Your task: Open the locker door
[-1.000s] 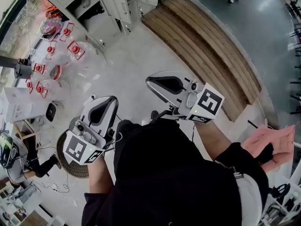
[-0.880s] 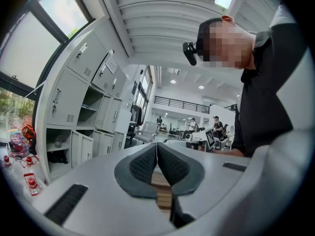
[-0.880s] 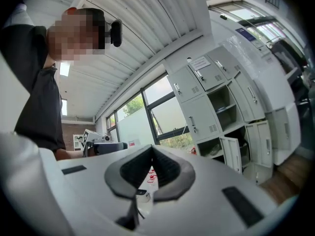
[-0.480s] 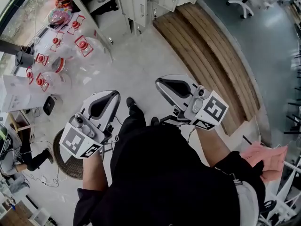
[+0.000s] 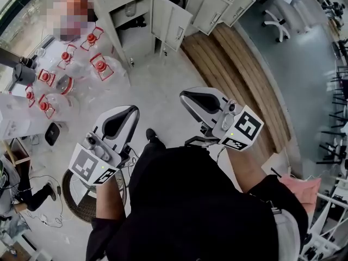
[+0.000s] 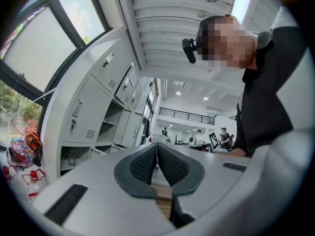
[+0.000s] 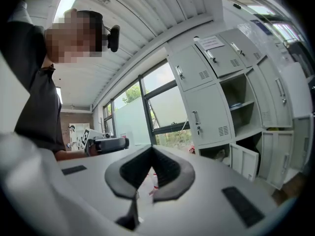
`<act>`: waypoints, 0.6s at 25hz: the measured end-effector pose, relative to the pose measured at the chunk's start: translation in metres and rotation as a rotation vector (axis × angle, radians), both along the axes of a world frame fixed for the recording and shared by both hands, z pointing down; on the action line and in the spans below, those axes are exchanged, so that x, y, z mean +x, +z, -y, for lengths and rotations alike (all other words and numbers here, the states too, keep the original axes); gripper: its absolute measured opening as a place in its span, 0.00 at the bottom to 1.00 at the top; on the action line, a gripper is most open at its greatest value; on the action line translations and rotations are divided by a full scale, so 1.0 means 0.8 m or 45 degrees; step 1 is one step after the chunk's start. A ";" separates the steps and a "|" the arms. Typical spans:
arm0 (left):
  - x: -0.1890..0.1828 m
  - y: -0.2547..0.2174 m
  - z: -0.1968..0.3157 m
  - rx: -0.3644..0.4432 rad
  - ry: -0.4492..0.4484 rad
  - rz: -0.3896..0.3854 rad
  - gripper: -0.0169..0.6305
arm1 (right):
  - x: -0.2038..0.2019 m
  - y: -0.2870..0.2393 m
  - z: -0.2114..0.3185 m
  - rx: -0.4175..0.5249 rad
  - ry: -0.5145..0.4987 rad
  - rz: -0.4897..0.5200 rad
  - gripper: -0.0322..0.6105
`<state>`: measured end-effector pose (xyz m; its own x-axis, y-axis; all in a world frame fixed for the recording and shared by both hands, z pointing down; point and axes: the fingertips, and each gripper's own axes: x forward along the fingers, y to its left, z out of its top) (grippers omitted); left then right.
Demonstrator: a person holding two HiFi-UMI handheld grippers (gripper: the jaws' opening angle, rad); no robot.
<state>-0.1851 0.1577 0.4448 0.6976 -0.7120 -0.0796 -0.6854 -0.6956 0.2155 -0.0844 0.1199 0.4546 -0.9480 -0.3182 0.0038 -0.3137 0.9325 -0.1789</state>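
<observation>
Both pairs of jaws are pressed shut, pad against pad, with nothing between them. That goes for the left gripper (image 6: 157, 157) and the right gripper (image 7: 151, 167) alike. Both point level toward the locker bank (image 5: 130, 1), which stands well apart from the fingertips across bare floor.

In that bank a closed locker door (image 7: 209, 116) with a handle sits in the column next to the window. Beside it are open compartments, and a low door (image 5: 171, 29) already hangs ajar. I cannot tell which door is the one meant.

As I see it, the main risk is arriving with the jaws shut. They would knock against the handle instead of closing round it, so they need to part first. The person could also pick a door that is already open.

Nearer the floor, the clear jugs (image 5: 100, 67) with red caps crowd the foot of the bank on its window side, and the wooden step (image 5: 239, 80) runs from its other end. A careless stride could catch either.
</observation>
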 end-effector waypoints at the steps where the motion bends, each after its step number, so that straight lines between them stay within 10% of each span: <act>1: -0.014 0.002 0.011 0.001 -0.007 -0.007 0.05 | -0.012 0.001 0.012 -0.006 0.002 -0.005 0.07; 15: -0.075 0.006 0.186 0.004 -0.088 0.006 0.05 | -0.057 0.005 0.187 -0.023 -0.045 0.000 0.07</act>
<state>-0.2451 0.0089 0.4499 0.6473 -0.7582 -0.0788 -0.7327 -0.6474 0.2099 -0.1303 -0.0300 0.4583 -0.9587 -0.2842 0.0087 -0.2804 0.9397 -0.1956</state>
